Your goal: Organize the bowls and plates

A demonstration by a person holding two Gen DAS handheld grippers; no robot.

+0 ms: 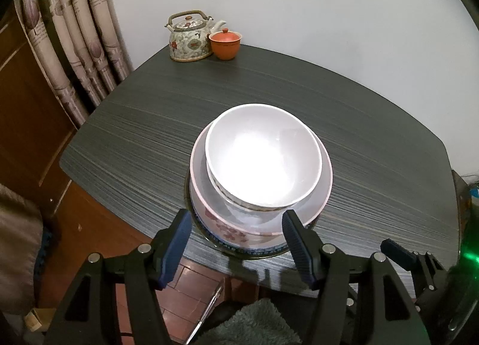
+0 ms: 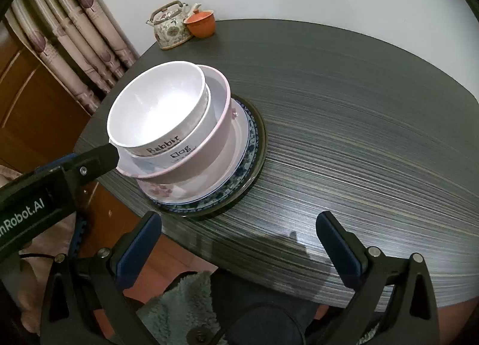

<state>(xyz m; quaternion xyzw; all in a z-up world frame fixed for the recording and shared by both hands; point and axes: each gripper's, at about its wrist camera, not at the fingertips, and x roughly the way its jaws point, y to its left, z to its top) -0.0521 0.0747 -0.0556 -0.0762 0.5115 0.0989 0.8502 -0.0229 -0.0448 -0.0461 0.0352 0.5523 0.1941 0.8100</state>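
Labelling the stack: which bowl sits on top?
The white bowl marked "Rabbit"; it nests in the "Dog" bowl, which sits in the wider pink bowl.

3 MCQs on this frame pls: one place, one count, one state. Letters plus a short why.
1. Where does the teapot stand?
A. far corner of the table, beside the orange lidded cup
B. on the stack
C. on the floor

2. How many white bowls with printed words sit nested in the pink bowl?
A. none
B. two
C. four

3. How do the right gripper jaws stand?
A. shut on a plate
B. open, holding nothing
C. shut on the cup

Key: 1 A, it sits by the wall next to the cup. 2 B, one reads Rabbit, one Dog. 3 B, wide gap over bare table.
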